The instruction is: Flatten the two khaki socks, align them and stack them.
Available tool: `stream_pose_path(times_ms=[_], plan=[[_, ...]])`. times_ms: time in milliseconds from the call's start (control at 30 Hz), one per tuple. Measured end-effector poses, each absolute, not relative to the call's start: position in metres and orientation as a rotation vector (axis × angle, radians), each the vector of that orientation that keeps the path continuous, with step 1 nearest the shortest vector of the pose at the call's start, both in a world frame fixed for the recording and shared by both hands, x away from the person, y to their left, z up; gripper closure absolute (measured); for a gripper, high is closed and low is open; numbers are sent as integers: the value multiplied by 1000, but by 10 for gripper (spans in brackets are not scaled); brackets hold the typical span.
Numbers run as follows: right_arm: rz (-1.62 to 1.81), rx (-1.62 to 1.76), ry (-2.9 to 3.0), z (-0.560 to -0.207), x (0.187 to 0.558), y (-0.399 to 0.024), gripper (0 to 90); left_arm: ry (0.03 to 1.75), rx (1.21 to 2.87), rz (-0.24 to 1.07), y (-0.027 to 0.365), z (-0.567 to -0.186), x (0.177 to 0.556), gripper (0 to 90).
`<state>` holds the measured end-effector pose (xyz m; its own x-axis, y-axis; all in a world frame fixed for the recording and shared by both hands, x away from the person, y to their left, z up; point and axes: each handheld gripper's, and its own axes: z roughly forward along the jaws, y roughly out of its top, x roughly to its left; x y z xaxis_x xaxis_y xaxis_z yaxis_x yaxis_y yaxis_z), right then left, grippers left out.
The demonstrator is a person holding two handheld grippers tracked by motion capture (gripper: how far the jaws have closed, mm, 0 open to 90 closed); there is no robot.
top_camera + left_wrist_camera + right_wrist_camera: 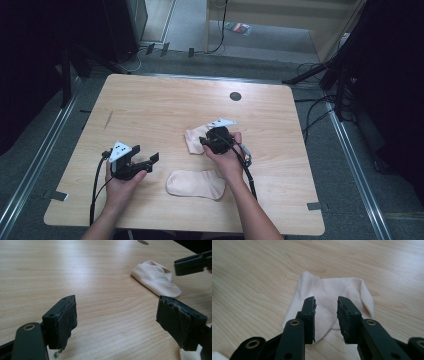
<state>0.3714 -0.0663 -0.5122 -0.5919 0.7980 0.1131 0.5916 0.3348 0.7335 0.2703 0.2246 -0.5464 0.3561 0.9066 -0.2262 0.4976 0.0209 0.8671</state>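
Two pale beige socks lie on the wooden table [150,105]. One sock [196,184] is spread flat near the front edge, between the person's forearms. The other sock [194,138] [332,288] [156,277] lies folded over at the middle of the table. My right gripper [204,143] [326,303] hovers at its near edge, its jaws a narrow gap apart with nothing pinched between them. My left gripper [151,160] [116,307] rests low at the left with jaws wide open over bare wood, pointing toward the folded sock.
A dark round hole [235,96] sits in the tabletop near the far edge. Cables trail from both grippers toward the front edge. Dark stands and cables crowd the floor to the right [340,85] and left of the table.
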Motion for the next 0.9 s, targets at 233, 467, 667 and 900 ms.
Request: stream_pose_path(times_ms=[233,467,667,900], plan=[[1030,1270,2318,-531,384,-53,554,1285,1635,516,224,-547,271,176],[939,1159,2319,-538,379,-43,820,1288,1639,517,223,-547,272,177],[998,1133,2285,-525,369,-42,844,1287,1655,523,220,-547,272,177],[1163,1124,2251,-490,360,-40,844,1254,1764,549,209,-544,277,179]])
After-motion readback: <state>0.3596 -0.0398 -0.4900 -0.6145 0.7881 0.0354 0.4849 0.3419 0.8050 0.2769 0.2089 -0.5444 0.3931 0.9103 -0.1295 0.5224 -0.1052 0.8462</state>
